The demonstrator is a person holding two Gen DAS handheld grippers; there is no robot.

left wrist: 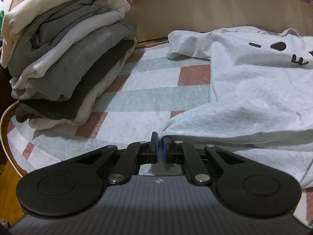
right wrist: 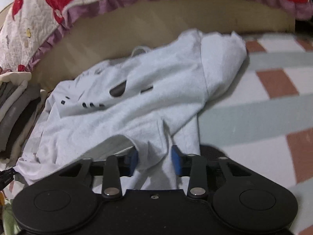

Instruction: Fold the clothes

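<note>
Plainly, the pale grey shirt (left wrist: 244, 90) lies spread over a checked blanket (left wrist: 148, 98) of white, pale green and pink squares. Its dark printed marks show, but the right edge of the left wrist view cuts them off, so the design cannot be read. The left gripper (left wrist: 158, 146) has its fingers pressed together on the shirt's near corner; the pinched fabric is mostly hidden behind the blue pads. In the right wrist view the picture is blurred. The right gripper (right wrist: 154, 160) stands partly open with a hanging fold of the shirt (right wrist: 137, 101) between its fingers; whether the pads press on the cloth cannot be told. A stack of folded clothes (left wrist: 64, 62) in cream, grey and dark tones sits left of the shirt, its far side out of sight. A red-patterned quilt (right wrist: 39, 13) with a purple frill hangs above.
</note>
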